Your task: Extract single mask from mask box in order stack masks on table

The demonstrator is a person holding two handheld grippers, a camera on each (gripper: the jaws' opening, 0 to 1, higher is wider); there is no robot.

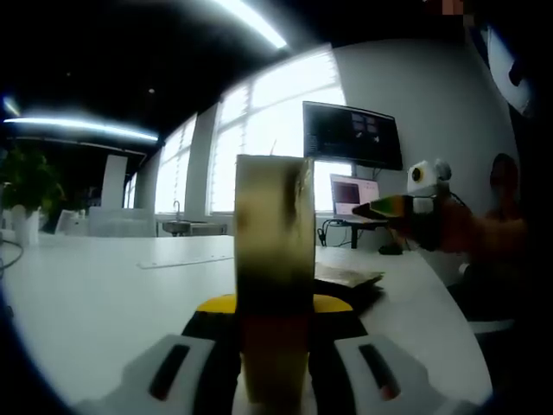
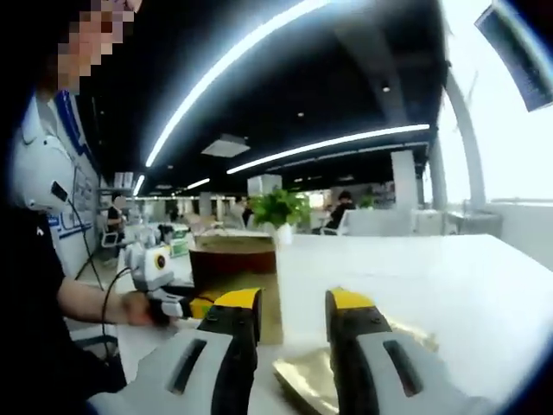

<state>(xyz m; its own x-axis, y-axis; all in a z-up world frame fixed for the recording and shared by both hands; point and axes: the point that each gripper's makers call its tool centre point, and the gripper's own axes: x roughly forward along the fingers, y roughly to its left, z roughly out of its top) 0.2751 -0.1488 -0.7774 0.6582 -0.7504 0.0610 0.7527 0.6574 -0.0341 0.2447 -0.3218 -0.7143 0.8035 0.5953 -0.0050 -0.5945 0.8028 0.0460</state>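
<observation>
A tall brown-gold mask box (image 1: 272, 251) stands upright on the white table (image 1: 104, 294), and my left gripper (image 1: 274, 304) is shut on its sides. A flat gold mask packet (image 1: 347, 278) lies on the table just right of the box. My right gripper (image 1: 373, 208) hovers above and to the right of that packet, held by a hand. In the right gripper view my right gripper (image 2: 294, 301) is open, with the gold packet (image 2: 304, 380) lying below its jaws. The mask box (image 2: 232, 268) sits to its left, with the left gripper (image 2: 192, 307) on it.
A dark monitor (image 1: 352, 136) and a laptop (image 1: 352, 194) stand at the table's far side by the windows. A potted plant (image 1: 26, 181) sits at the far left. The person's arm (image 2: 86, 303) reaches in beside the table edge. The table stretches wide and white (image 2: 432, 285).
</observation>
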